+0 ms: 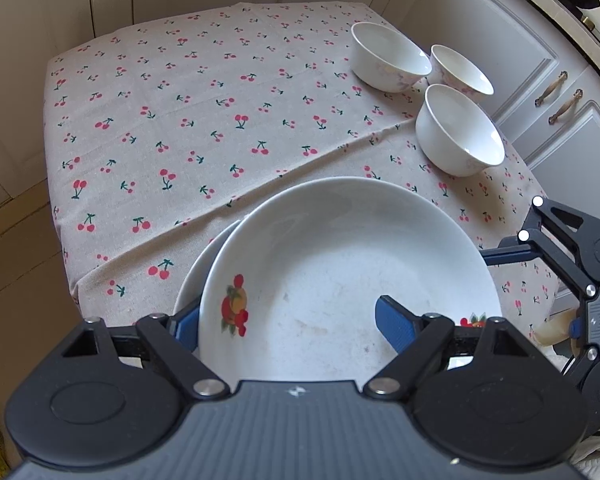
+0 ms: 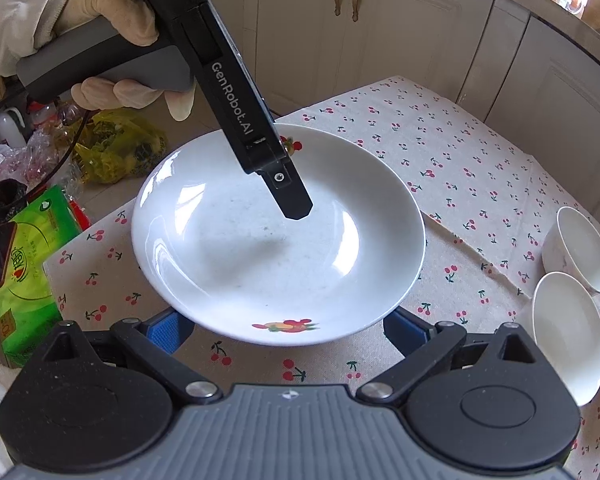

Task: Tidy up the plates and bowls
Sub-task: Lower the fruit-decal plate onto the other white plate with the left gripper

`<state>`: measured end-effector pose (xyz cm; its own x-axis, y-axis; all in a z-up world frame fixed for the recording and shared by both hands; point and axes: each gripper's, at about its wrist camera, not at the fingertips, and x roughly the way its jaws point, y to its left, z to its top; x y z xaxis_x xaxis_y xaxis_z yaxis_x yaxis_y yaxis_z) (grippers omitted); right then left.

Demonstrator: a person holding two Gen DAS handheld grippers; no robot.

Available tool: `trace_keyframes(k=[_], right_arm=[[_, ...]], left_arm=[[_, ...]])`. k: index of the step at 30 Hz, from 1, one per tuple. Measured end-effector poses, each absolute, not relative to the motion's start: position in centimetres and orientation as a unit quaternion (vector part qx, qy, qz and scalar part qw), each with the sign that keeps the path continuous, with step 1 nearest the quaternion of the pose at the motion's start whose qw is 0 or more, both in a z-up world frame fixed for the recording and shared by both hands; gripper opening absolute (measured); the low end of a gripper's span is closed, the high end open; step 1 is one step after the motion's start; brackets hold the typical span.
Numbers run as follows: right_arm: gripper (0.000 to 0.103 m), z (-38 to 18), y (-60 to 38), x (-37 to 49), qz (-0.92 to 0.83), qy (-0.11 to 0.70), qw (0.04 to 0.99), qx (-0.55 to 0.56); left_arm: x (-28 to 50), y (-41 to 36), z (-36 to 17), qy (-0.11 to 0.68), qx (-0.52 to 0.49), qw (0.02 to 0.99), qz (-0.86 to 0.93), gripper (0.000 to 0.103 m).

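The left gripper (image 1: 288,320) has its jaws half open, clamped across the near-left rim of the white plate (image 1: 340,264). One blue pad lies inside the plate, the other beneath it. The right gripper (image 2: 288,330) straddles the plate's near edge; whether it grips I cannot tell. The glazed plate looks stiff, slick and breakable, so hold it by the rim. Three bowls (image 1: 458,130) stand far right on the surface (image 1: 160,120).

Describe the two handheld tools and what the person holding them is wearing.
Both tools are black with grey ribbed bodies, blue ribbed finger pads and silver pivot screws. The left one's side reads "GenRobot.AI" in white. The hand wears a cream glove and a white sleeve.
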<state>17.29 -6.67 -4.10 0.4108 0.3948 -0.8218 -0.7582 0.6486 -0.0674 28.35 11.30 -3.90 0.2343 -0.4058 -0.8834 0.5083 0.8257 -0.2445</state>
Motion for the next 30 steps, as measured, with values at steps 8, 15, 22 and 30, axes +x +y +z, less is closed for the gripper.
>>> trace_keyframes(k=[8, 15, 22, 30], right_arm=[[0.102, -4.1, -6.7, 17.3, 0.355, 0.412, 0.81, -0.219], [0.102, -3.7, -6.9, 16.6, 0.353, 0.408, 0.813, -0.218], [0.102, -3.5, -6.9, 16.1, 0.352, 0.405, 0.816, -0.216], [0.103, -3.1, -6.7, 15.5, 0.357, 0.388, 0.819, -0.226]], left_arm=[[28.0, 11.4, -4.0, 0.543, 0.048, 0.787, -0.29, 0.086], [28.0, 11.5, -4.0, 0.54, 0.042, 0.789, -0.291, 0.087], [27.4, 11.6, -3.9, 0.54, 0.047, 0.792, -0.283, 0.087], [26.7, 11.3, -3.8, 0.546, 0.07, 0.788, -0.274, 0.089]])
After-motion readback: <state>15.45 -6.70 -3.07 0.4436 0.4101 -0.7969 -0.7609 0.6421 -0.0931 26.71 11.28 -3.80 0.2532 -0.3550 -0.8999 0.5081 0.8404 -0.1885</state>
